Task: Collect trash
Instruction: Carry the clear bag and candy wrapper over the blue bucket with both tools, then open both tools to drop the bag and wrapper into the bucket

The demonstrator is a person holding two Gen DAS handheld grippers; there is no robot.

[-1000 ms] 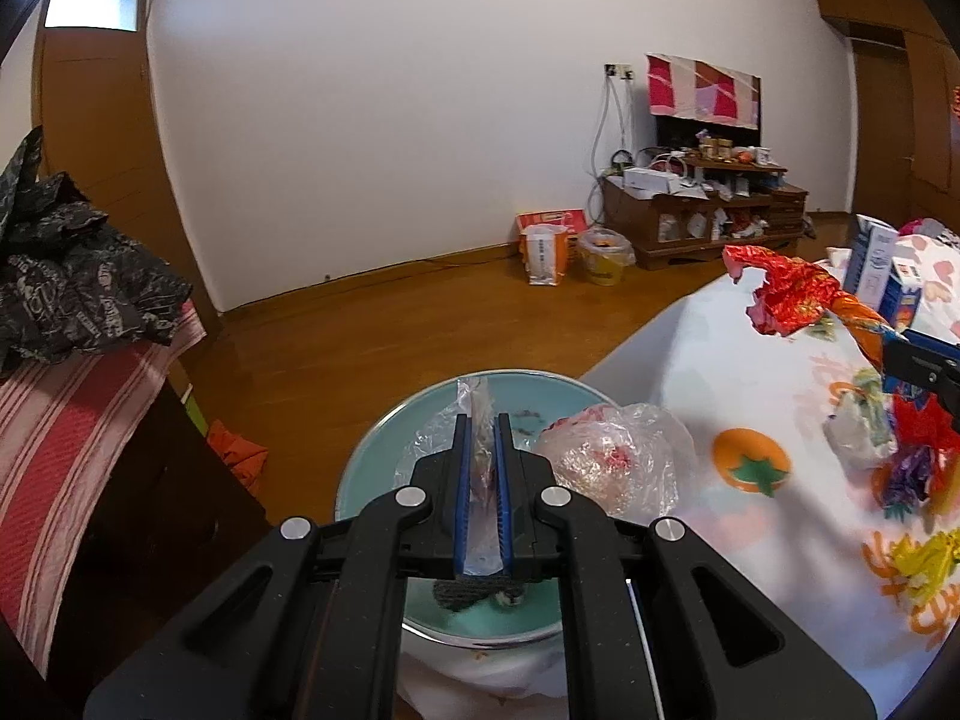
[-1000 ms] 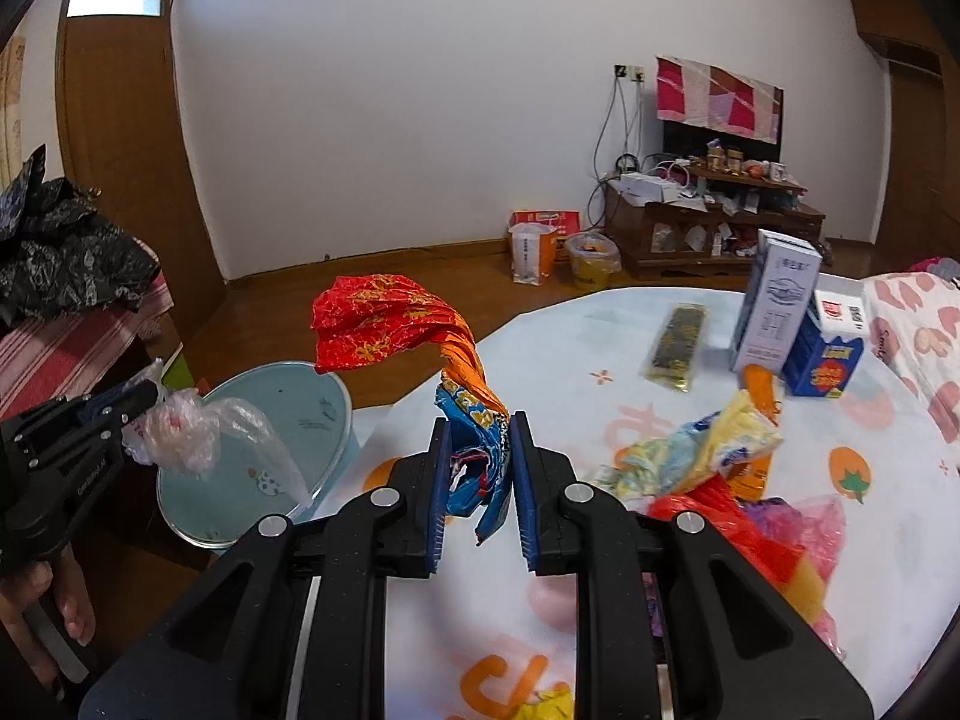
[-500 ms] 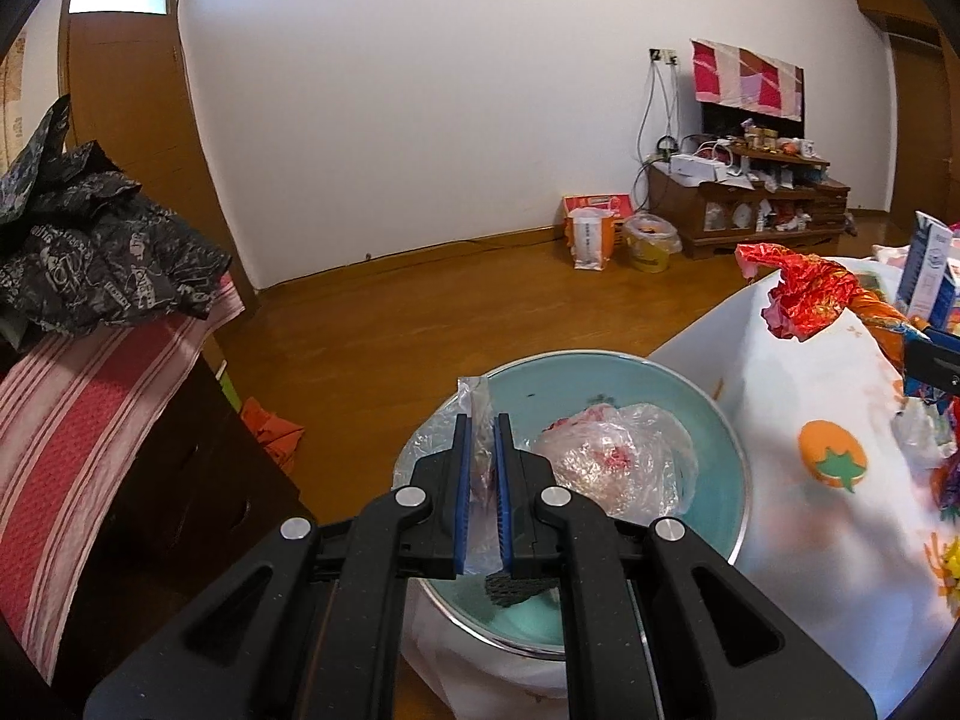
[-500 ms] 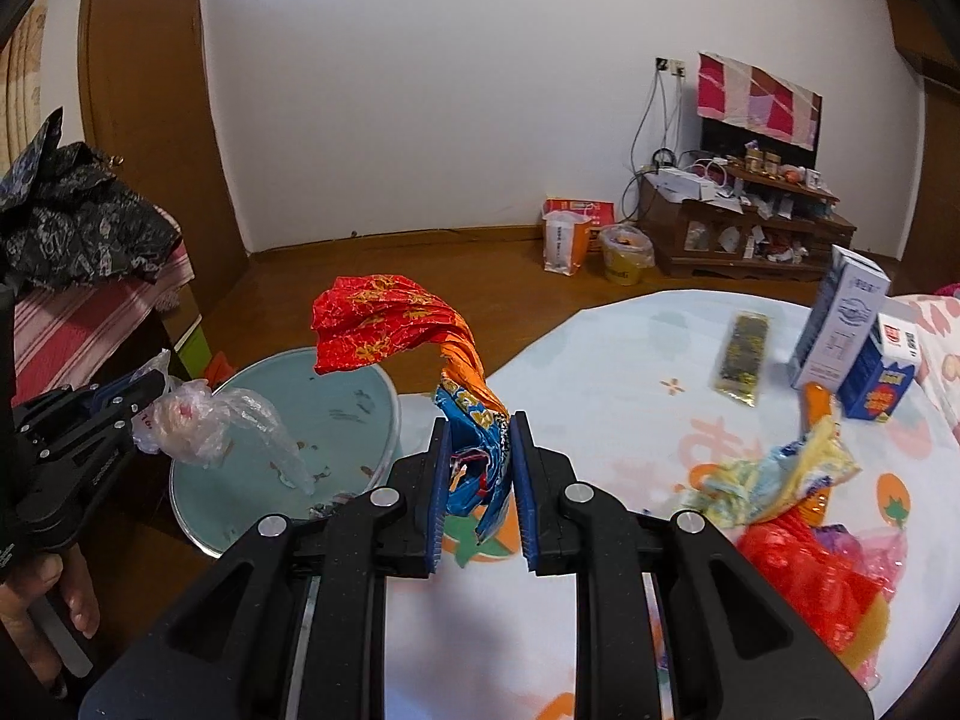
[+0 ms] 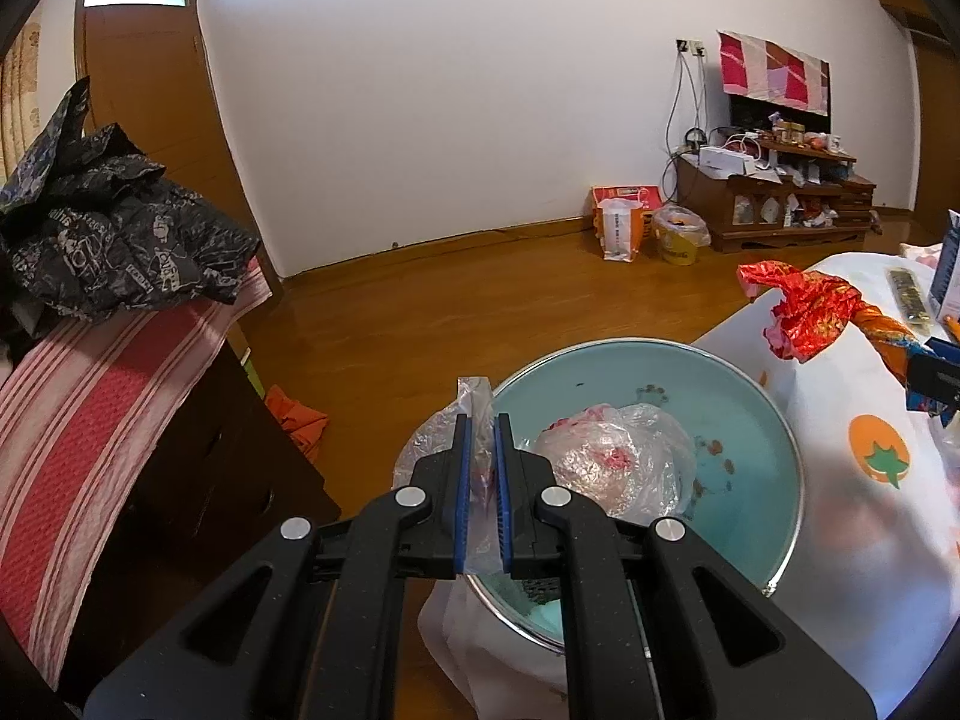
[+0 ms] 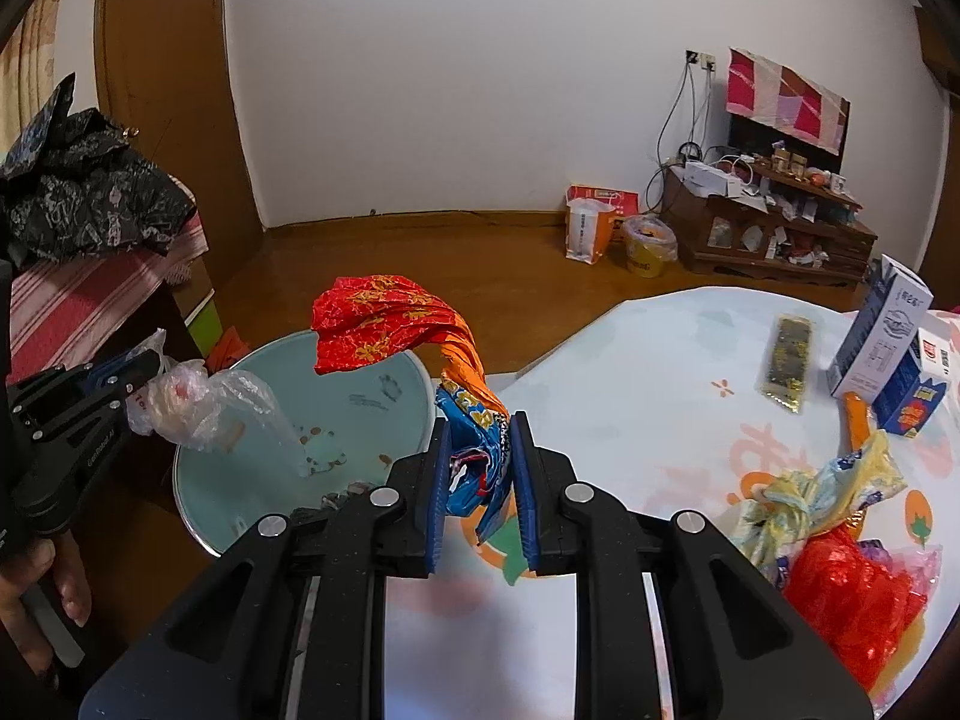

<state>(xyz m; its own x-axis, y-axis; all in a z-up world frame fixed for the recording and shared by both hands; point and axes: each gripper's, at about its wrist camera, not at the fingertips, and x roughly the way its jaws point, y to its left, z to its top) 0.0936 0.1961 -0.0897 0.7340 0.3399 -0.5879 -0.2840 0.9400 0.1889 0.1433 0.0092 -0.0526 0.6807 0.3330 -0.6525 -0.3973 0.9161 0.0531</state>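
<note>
My left gripper (image 5: 480, 420) is shut on the neck of a clear plastic bag (image 5: 618, 465) with red scraps inside; the bag hangs over a pale teal basin (image 5: 750, 408) off the table's edge. From the right wrist view the same bag (image 6: 204, 402) dangles from the left gripper (image 6: 141, 369) above the basin (image 6: 384, 384). My right gripper (image 6: 480, 420) is shut on a crumpled red, orange and blue foil wrapper (image 6: 384, 324), whose red end sticks up near the basin's rim. That wrapper (image 5: 804, 306) also shows at the right in the left wrist view.
More wrappers (image 6: 840, 546), a dark sachet (image 6: 789, 360) and two cartons (image 6: 888, 330) lie on the white fruit-print tablecloth (image 6: 630, 396). A striped cloth with a black garment (image 5: 114, 240) covers dark furniture on the left. A person's hand (image 6: 54, 588) holds the left gripper.
Both grippers have moved left toward the basin, each keeping its load. The clear bag now hangs more fully over the basin, and the foil wrapper's red end has come closer to its rim.
</note>
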